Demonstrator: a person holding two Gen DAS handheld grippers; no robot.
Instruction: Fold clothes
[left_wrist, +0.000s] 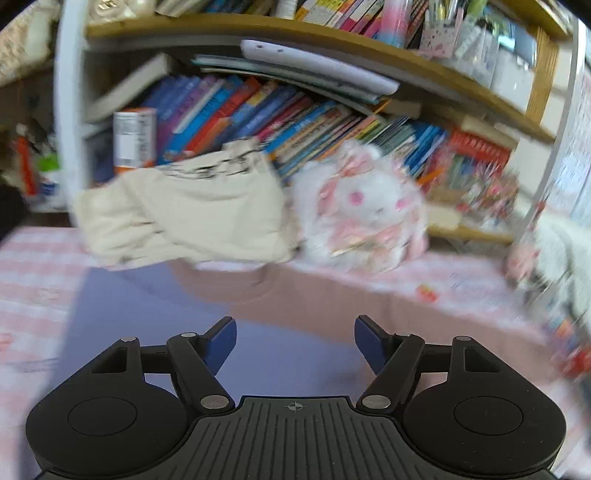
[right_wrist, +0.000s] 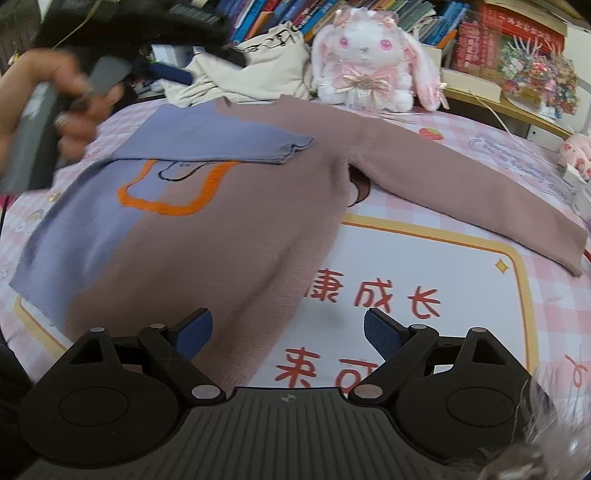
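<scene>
The sweater (right_wrist: 229, 206) lies flat on the pink checked surface (right_wrist: 461, 295), its lilac sleeve (right_wrist: 221, 144) folded across the chest. At six o'clock the right tool (right_wrist: 288, 332) gapes empty; the left tool (left_wrist: 295, 343) likewise. A plush rabbit (right_wrist: 369, 59) sits at twelve.

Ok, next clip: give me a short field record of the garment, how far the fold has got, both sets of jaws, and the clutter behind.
garment: two-tone sweater, purple and dusty pink, flat on the checked mat
purple sleeve: folded across the chest
pink sleeve: still spread out to the side
left gripper: jaws open, nothing between them, over the sweater
right gripper: jaws open, empty, near the hem
behind: plush rabbit, cream tote bag, bookshelf
</scene>
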